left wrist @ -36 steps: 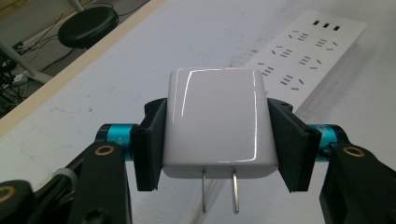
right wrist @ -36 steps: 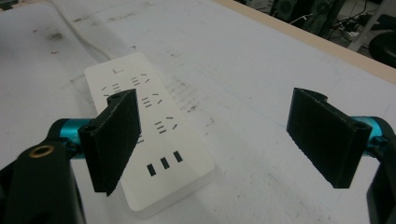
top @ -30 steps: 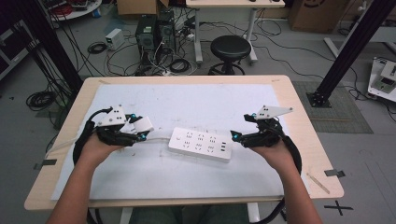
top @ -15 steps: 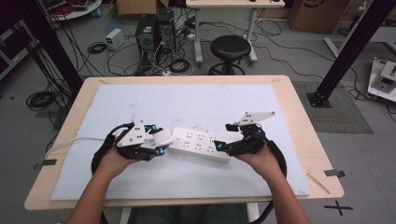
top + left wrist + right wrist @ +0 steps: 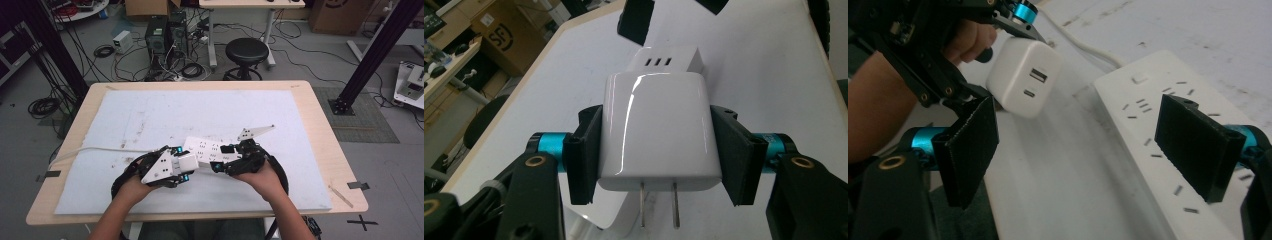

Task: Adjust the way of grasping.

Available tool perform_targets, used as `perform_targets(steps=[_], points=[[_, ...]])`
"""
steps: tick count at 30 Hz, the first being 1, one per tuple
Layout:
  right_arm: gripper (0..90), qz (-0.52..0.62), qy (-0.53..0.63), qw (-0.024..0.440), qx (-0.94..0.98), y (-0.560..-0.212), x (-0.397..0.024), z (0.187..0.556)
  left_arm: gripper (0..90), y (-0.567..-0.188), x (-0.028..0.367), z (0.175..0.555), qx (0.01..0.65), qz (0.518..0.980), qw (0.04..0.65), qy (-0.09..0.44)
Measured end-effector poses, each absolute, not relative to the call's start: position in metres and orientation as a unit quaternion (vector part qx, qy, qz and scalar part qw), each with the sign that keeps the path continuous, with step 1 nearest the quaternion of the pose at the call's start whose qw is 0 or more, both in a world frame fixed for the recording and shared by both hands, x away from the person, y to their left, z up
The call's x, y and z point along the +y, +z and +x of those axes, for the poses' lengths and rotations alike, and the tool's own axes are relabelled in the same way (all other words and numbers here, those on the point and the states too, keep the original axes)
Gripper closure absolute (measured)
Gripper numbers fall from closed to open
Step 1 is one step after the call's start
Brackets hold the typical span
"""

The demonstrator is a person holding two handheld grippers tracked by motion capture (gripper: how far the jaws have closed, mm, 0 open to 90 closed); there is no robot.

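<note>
In the left gripper view we see our left hand-held gripper (image 5: 656,160) clamped on a white charger (image 5: 656,132), one black pad pressed flat against each of its sides, with its two metal prongs sticking out toward the camera below the pads. In the high view that left hand-held gripper (image 5: 186,167) sits over the near middle of the tabletop (image 5: 320,125), and the charger (image 5: 186,161) it carries is just beside the near left end of the white power strip (image 5: 207,150), which lies on the white mat (image 5: 150,120); whether the two touch we cannot tell. A white cable (image 5: 95,150) runs off from the strip toward the left edge of the mat. Our right hand-held gripper (image 5: 220,162) is at the strip's right part. In the right gripper view its jaws stand wide apart with nothing pressed between them (image 5: 1093,150): the left pad hangs off the strip's near edge and the right pad stands over the power strip (image 5: 1158,130), among its socket holes. The same view shows the charger (image 5: 1023,82) with its two ports facing us, held above the mat.
</note>
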State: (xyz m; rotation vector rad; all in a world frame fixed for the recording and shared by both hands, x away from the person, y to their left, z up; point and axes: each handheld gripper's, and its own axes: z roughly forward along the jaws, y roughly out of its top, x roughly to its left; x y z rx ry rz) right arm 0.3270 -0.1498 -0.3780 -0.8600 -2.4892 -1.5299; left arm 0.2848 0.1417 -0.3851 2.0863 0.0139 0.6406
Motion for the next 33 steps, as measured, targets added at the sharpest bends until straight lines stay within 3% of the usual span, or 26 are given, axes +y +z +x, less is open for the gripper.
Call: perform_targets(steps=[22, 33], points=[[18.3, -0.270, -0.525, 0.171, -0.789, -0.401, -0.115, 0.330, 42.4, -0.389, 0.126, 0.265, -0.035, 0.828, 0.467, 0.307], [39.8, -0.254, -0.539, 0.197, -0.778, -0.402, -0.111, 0.329, 42.4, -0.390, 0.120, 0.264, -0.049, 0.827, 0.469, 0.304]])
